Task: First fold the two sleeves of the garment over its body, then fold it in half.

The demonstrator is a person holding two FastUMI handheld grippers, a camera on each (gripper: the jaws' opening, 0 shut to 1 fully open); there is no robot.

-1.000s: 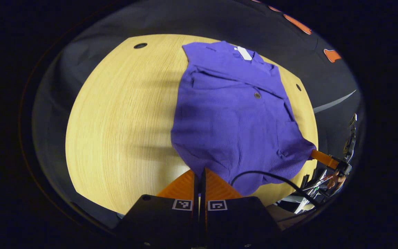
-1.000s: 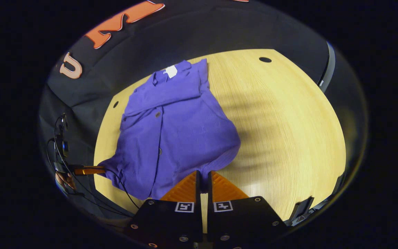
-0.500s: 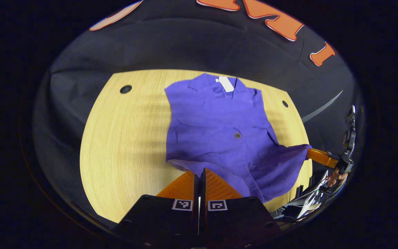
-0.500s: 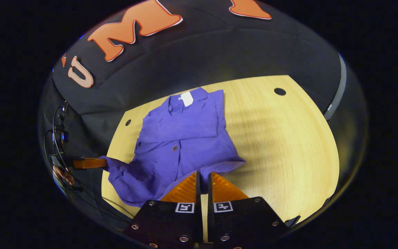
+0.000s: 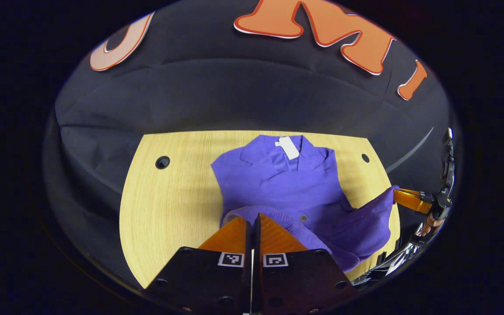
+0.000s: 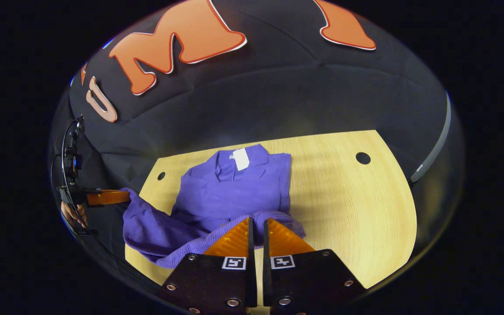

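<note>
You are holding the left hand-held gripper point(image 5: 252, 225) closed, its two fingers pinching the near hem of the purple garment point(image 5: 287, 183); the right hand-held gripper point(image 6: 257, 227) is likewise clamped on the hem at the other corner. In the left gripper view the right hand-held gripper point(image 5: 403, 199) is showing at the garment's right edge, with fabric bunched at its tip and your hand point(image 5: 429, 225) partly visible behind it. In the right gripper view the left hand-held gripper point(image 6: 112, 197) is showing off the garment's left side, again with cloth hanging from it.

The garment is lying on the light wood-grain tabletop point(image 5: 169, 205), collar at the far edge, with a white tag point(image 5: 288, 147) inside the collar. Its near hem is lifted off the tabletop and curling over the body; the ribbed knit texture is visible along that raised edge. A small round button point(image 5: 303, 217) is sitting on the front, just beyond the lifted hem.

Two dark round holes are cut into the tabletop: one point(image 5: 162, 162) well to the left of the garment, one point(image 5: 365, 158) near its right shoulder. Nothing is standing between the hand-held grippers and the collar.

Dark cables point(image 6: 70, 175) are trailing behind the left hand-held gripper in the right gripper view. The folded sleeves are hard to make out under the raised cloth, and the near part of the garment is hidden behind the gripper bodies.
</note>
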